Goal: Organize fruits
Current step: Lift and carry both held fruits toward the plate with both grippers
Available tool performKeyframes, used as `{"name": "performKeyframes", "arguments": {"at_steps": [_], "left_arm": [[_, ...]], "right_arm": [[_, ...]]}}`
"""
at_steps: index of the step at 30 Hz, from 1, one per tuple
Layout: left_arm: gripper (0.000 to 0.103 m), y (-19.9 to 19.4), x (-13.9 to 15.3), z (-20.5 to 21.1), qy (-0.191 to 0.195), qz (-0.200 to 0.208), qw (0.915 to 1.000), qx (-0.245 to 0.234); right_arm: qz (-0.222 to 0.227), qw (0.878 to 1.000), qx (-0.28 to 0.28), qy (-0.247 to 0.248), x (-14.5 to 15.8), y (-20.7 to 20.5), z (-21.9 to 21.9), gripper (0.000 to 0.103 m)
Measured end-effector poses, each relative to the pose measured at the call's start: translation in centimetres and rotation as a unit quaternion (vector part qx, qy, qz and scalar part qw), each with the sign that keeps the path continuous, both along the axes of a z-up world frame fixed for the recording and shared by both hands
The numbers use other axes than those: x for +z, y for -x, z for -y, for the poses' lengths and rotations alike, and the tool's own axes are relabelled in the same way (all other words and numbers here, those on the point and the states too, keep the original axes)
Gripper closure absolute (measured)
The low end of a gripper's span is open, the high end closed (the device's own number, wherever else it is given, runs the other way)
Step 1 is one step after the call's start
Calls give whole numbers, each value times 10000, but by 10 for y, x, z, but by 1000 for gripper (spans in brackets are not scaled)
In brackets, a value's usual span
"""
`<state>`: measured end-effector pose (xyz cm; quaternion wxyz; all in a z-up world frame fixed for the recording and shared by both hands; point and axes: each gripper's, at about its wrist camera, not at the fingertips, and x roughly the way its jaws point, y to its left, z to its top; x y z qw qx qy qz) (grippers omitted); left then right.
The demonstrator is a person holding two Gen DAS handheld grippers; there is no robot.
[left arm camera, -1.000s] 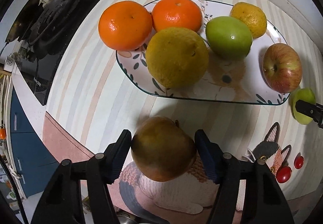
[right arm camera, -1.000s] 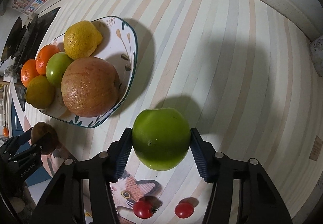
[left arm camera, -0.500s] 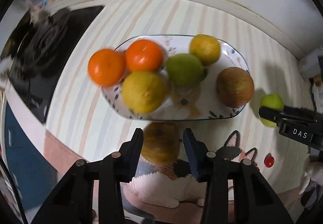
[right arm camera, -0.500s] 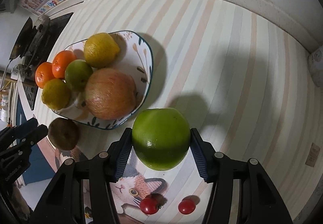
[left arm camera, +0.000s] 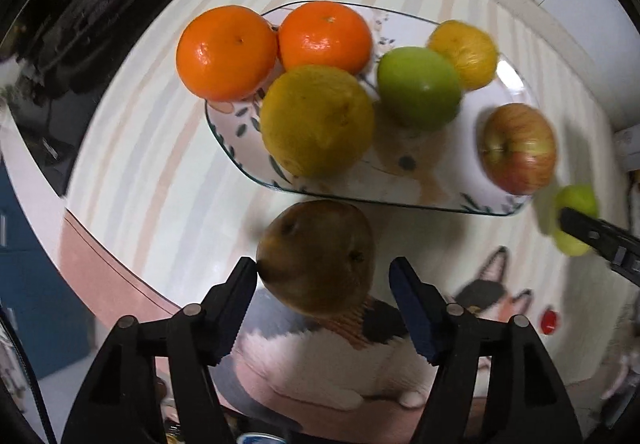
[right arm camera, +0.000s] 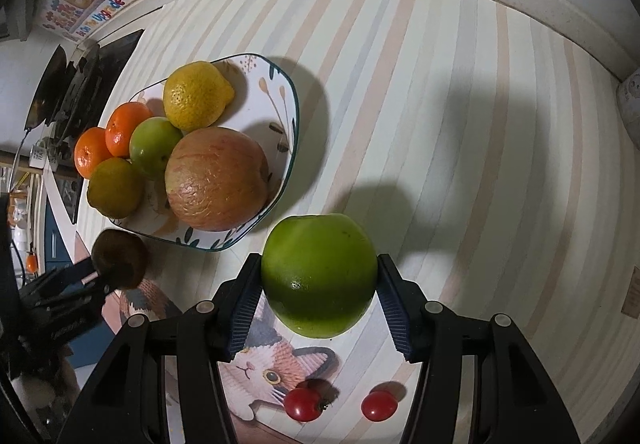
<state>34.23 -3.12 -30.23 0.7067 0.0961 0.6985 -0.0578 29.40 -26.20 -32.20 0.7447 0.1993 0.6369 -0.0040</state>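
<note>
Striped counter (right arm camera: 440,83) carried patterned plate (right arm camera: 288,147) with six fruits. Right gripper (right arm camera: 319,298) clamped green apple (right arm camera: 319,276) just beside plate. Left gripper (left arm camera: 322,298) jaws were opening around brown kiwi (left arm camera: 316,256), right pad clear of it. Two cherry tomatoes (right arm camera: 304,404) near cat print.

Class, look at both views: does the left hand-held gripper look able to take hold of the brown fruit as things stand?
Probably yes. The brown fruit already sits between the left hand-held gripper fingers, which are opening; one pad meets its side while a gap shows at the other. Nothing blocks it; the plate lies just beyond.
</note>
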Motion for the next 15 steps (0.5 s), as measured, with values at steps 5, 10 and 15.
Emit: {"name": "performKeyframes", "arguments": {"at_steps": [5, 10, 15], "left_arm": [[36, -11, -9, -7, -74, 48, 9999, 81], [37, -15, -13, -11, -63, 135, 9998, 94], [37, 4, -4, -6, 34, 205, 9997, 92]], "right_arm": [[-42, 10000, 30, 8, -5, -2, -5, 44], [-53, 10000, 61, 26, -7, -3, -7, 44], [39, 10000, 41, 54, 1, -3, -4, 44]]}}
